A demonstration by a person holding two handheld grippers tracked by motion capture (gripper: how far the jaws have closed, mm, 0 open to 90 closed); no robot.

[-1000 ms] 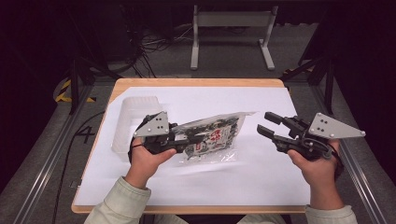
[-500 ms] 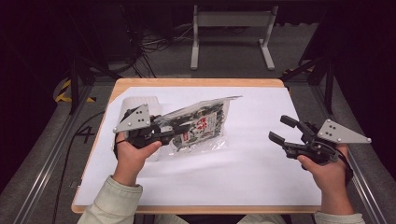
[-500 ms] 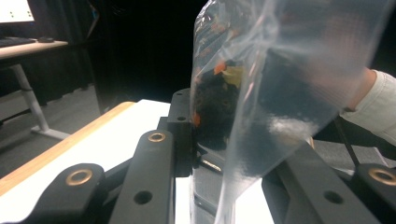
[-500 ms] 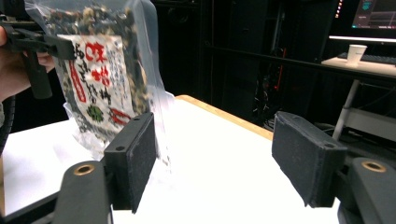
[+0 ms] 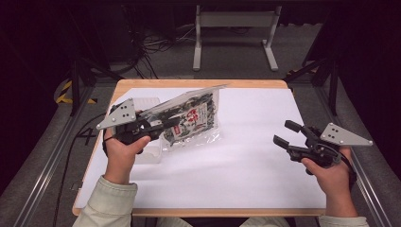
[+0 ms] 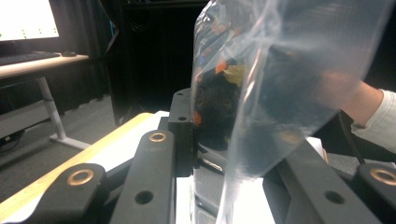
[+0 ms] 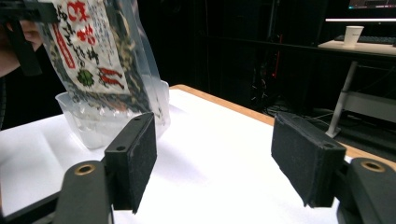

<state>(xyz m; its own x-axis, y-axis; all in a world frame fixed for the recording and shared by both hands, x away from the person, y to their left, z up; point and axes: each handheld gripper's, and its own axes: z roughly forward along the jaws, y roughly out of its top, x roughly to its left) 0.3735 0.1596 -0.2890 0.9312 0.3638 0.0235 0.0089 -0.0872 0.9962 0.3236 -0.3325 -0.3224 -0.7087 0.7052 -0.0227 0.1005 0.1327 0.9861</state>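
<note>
White sheet (image 5: 246,161) covers wooden table (image 5: 198,83) — paper cup (image 7: 353,35) on far desk.

table (image 5: 198,84): wood | cover: white sheet (image 5: 246,165) | on it: clear tray (image 5: 150,153)

We see two black handheld grippers w/ pale sleeves behind them, both at the near edge of the table (image 5: 198,208). Left gripper (image 5: 177,122): black body, grey three-cornered plate on top w/ small dark holes, black cable trailing toward the table's left edge. Right gripper (image 5: 286,134): same grey plate, black jaws. Up close, jaw links are matte black w/ brass-ringed pivots & plain screw holes; pads (image 7: 140,154) are flat, dark, rough-textured rectangles. Sleeves: light cream/off-white, ribbed cuffs.
</note>
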